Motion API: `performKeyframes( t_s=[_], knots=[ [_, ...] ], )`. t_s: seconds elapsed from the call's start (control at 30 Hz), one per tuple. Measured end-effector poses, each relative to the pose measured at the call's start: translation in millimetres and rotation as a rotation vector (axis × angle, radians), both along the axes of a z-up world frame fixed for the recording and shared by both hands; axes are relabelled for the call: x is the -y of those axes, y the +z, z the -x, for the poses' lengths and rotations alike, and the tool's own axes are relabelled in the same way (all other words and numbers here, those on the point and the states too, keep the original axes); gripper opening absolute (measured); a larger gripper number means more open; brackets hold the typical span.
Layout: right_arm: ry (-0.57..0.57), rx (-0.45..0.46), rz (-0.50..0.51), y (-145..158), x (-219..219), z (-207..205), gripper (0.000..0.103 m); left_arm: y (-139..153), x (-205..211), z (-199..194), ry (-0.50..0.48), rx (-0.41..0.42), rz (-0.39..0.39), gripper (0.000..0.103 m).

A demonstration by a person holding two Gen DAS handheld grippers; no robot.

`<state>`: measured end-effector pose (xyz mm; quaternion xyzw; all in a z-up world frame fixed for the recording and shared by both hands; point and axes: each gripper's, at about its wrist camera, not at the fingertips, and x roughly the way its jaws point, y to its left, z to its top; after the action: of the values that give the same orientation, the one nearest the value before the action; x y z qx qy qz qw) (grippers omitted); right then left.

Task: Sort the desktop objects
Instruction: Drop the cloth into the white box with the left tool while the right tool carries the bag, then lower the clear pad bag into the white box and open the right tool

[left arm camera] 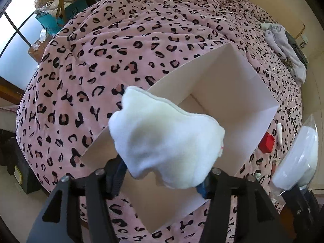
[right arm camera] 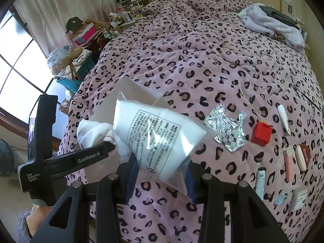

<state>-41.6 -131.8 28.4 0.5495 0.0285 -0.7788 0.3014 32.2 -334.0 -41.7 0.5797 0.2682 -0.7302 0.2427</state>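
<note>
My left gripper (left arm camera: 162, 180) is shut on a white fluffy cloth (left arm camera: 164, 139) and holds it over the open white cardboard box (left arm camera: 232, 93) on the pink leopard-print bed cover. In the right wrist view the left gripper (right arm camera: 109, 143) and its cloth (right arm camera: 91, 130) show at the left, by the box (right arm camera: 129, 89). My right gripper (right arm camera: 160, 174) is shut on a clear plastic bag with white filling and a printed label (right arm camera: 156, 135), held above the bed beside the box. This bag also shows in the left wrist view (left arm camera: 297, 158).
On the bed to the right lie crumpled silver foil (right arm camera: 226, 129), a red box (right arm camera: 262, 133), a white tube (right arm camera: 283, 117), a pink lighter (right arm camera: 288, 164), a red-white oval case (right arm camera: 302, 156) and other small items. Folded clothes (right arm camera: 273, 26) lie at the far right. Clutter stands left of the bed.
</note>
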Motion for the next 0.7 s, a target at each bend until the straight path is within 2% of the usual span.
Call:
performKeyframes(
  t_s=[0.13, 0.5, 0.7],
  knots=[
    [0.016, -0.020, 0.010, 8, 7, 2, 0.041, 8, 0, -4, 0.000, -0.006, 0.002, 0.067],
    [0.066, -0.054, 0.042, 22, 29, 6, 0.041, 33, 4, -22, 0.010, -0.054, -0.010, 0.069],
    [0.080, -0.058, 0.048, 25, 36, 5, 0.041, 41, 0, -16, -0.043, -0.084, -0.049, 0.070]
  ],
)
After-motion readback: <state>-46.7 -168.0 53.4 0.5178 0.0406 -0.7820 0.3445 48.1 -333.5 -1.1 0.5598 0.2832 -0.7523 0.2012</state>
